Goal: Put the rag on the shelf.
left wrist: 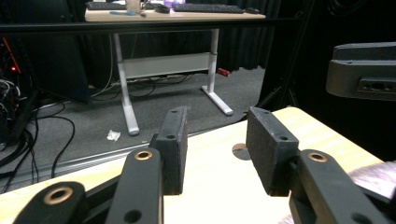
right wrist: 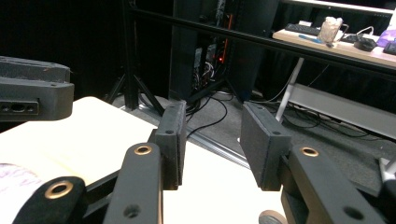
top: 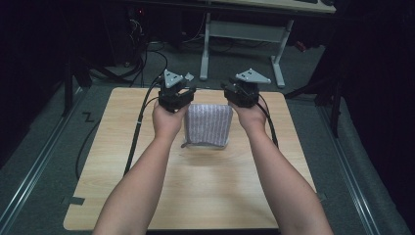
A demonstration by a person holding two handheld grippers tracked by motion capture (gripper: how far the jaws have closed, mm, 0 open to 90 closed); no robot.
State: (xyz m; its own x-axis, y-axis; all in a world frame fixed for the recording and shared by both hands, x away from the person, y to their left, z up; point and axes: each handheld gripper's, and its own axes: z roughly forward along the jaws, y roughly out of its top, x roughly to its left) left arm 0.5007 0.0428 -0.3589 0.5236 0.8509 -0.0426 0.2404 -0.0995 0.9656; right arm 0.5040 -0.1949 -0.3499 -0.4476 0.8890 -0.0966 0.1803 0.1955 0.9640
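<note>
You are working in a lab or recording studio. Black curtains (top: 29, 58) close off the dim sides of the frame, and grey carpet (top: 235, 68) covers the floor. At upper left, cables (top: 142, 54) snake toward electronics with a red light (left wrist: 12, 68). At the top stands a white-legged desk (left wrist: 177, 16) carrying keyboards (left wrist: 205, 7).

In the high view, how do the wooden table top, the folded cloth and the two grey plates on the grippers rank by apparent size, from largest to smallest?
1. Wooden table top, clearly the largest.
2. Folded cloth, much smaller.
3. The grey plate on the left gripper and the grey plate on the right gripper: both smallest and too alike to rank.
</note>
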